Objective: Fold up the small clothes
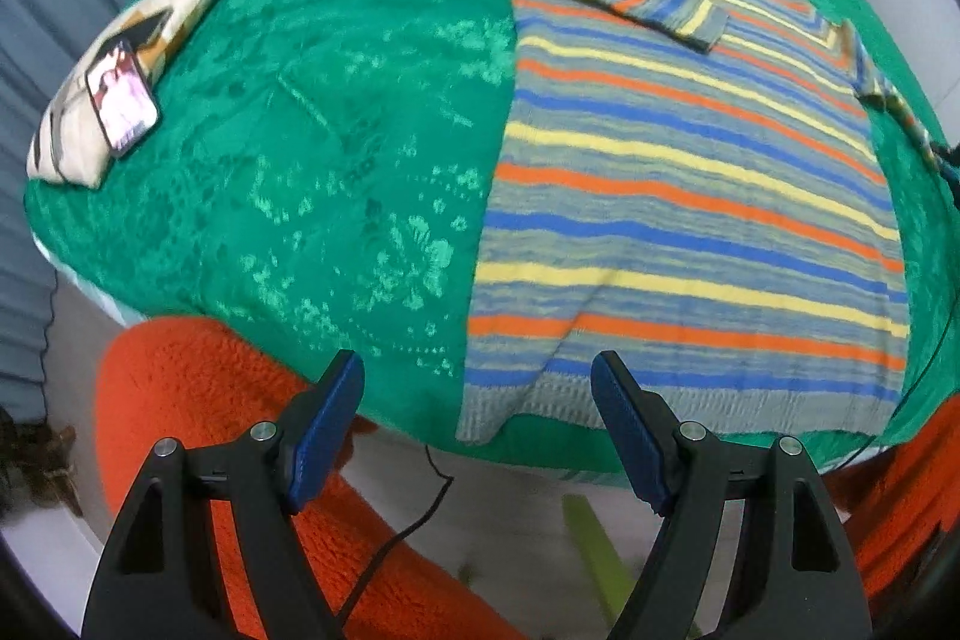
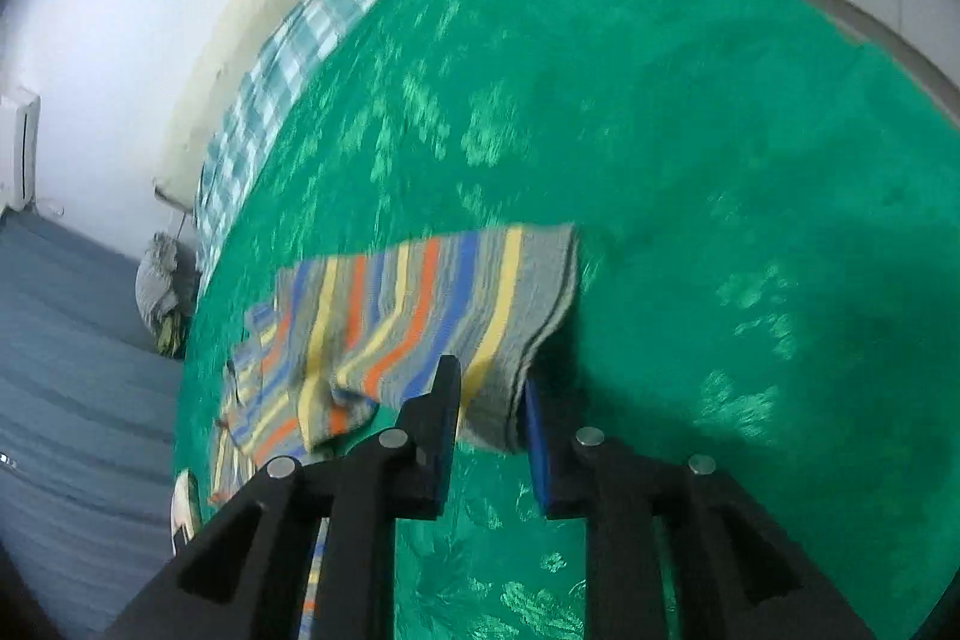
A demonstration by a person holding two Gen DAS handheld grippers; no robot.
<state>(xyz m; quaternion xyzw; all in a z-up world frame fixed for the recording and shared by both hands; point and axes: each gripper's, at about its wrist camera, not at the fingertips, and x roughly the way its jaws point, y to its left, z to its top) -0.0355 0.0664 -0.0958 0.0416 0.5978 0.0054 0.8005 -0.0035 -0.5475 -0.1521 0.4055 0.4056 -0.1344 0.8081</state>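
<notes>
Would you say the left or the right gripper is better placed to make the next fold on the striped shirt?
Right, probably. The right gripper is already shut on a raised edge of the striped shirt, so it can carry that edge across. The left gripper hangs open and empty above the shirt's near hem.

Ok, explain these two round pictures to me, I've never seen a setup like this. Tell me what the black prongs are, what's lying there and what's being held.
There is no robot here. A person holds a two-finger claw in each hand, and a wide-angle camera on each one looks along its fingers, hence the round, bent pictures.

The left-hand view shows the left claw open and empty above the near edge of a bed with a green bedspread. A striped shirt lies flat on it, one sleeve folded in. Off to the side, a phone rests on a pillow.

The right-hand view shows the right claw, closed on an edge of the shirt and lifting that bit off the spread.
</notes>
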